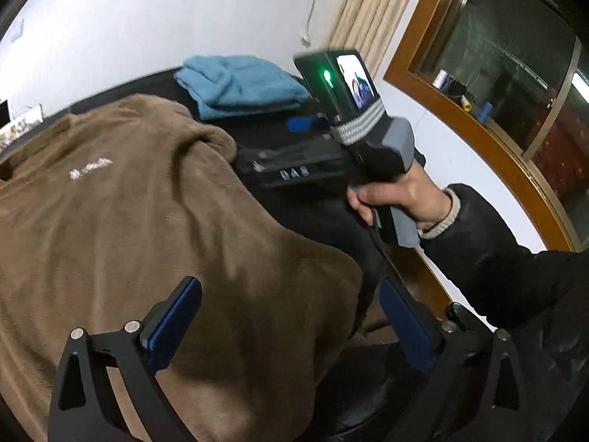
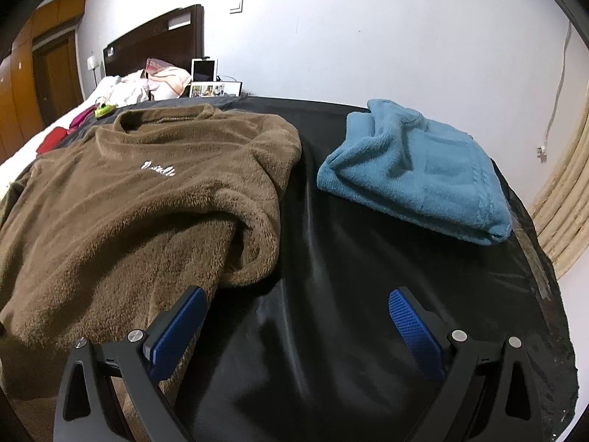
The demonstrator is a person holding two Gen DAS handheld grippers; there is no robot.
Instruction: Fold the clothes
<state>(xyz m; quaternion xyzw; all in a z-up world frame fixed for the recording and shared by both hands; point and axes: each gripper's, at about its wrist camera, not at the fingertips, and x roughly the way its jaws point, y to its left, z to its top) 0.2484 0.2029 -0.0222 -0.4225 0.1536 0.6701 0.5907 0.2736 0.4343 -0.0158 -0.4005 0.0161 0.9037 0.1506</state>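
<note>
A brown fleece sweater (image 2: 147, 191) with small white lettering lies spread, chest up, on a black sheet (image 2: 331, 258); one sleeve is folded in across its right side. A folded blue knit sweater (image 2: 416, 173) rests at the back right. My right gripper (image 2: 298, 316) is open low over the bare sheet, its left finger beside the brown sweater's edge. My left gripper (image 1: 291, 313) is open above the lower right part of the brown sweater (image 1: 147, 221), nothing between its pads. The blue sweater (image 1: 239, 84) lies beyond. A hand (image 1: 397, 199) in a dark sleeve grips the right gripper's handle.
A bed with a dark headboard (image 2: 158, 37), pillows and loose clothes stands at the back left. Picture frames (image 2: 213, 90) lean on the white wall. To the right are a wood-framed window (image 1: 497, 84) and a beige curtain (image 2: 567, 199). The sheet's edge falls off at the right.
</note>
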